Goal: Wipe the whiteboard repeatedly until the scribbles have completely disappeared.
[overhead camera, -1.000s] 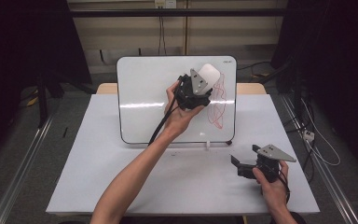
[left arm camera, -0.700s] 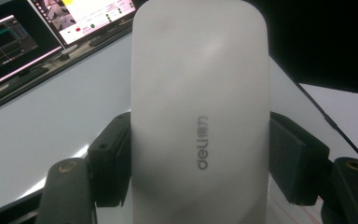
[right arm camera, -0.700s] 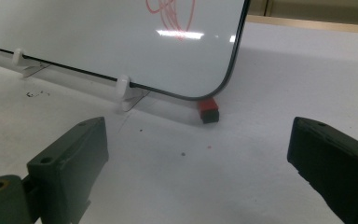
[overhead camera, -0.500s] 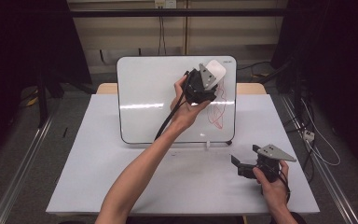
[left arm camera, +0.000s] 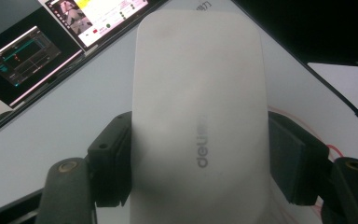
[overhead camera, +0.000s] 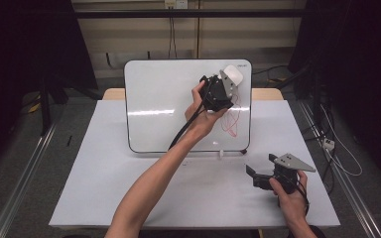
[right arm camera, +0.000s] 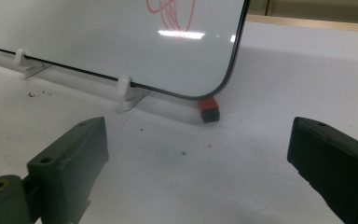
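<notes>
A white eraser marked "deli" is pressed flat near the top right corner of the propped whiteboard. My left gripper is shut on it. In the left gripper view both black pads squeeze the eraser's long sides. A red scribble remains on the board below the eraser and shows in the right gripper view as a red scribble. My right gripper rests on the table at the lower right, jaws wide open with nothing between them.
White clips prop the whiteboard's lower edge on the white table. A small red and black block lies by the board's bottom right corner. Cables run across the floor at the right.
My left gripper has carried the eraser up and to the right across the board, uncovering more of the red scribble below it. The right gripper has stayed put.
</notes>
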`<action>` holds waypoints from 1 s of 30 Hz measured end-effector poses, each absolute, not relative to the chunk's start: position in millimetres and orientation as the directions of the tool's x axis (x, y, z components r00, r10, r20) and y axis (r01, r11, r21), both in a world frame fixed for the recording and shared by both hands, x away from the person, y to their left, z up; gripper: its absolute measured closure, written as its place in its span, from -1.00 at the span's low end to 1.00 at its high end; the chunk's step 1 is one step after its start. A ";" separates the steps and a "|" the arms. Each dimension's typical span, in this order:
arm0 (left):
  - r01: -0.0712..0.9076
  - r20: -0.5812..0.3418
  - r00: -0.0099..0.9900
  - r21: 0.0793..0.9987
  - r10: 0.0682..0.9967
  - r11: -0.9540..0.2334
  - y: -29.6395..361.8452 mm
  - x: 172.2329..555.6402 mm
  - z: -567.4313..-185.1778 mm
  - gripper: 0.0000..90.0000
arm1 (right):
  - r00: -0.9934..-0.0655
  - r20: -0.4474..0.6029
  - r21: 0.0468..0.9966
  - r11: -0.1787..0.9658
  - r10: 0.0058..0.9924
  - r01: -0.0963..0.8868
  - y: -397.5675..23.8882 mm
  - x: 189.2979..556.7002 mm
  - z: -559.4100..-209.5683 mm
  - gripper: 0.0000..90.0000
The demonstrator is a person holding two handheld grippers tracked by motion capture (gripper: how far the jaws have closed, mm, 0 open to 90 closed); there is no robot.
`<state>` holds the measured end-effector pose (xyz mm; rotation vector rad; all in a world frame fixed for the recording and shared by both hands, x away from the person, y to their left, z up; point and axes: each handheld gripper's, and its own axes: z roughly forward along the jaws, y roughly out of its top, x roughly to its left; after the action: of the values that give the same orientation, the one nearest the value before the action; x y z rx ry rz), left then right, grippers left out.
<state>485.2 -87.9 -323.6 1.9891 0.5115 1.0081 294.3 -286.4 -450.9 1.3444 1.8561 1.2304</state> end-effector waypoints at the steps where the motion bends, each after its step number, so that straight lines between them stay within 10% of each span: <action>1: -0.011 0.468 0.595 0.817 0.653 -0.576 -88.3 485.5 -323.8 -0.31 | -0.362 0.087 0.893 0.089 0.928 0.442 -286.4 294.2 -450.9 -0.89; 30: -0.005 0.516 0.569 0.780 0.640 -0.625 -98.0 476.9 -340.0 -0.31 | -0.367 0.083 0.895 0.092 0.927 0.436 -285.4 293.6 -450.5 -0.89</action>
<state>476.9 -98.0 -340.0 2.0337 0.5065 1.0684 293.6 -285.4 -450.5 1.3347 1.8571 1.2339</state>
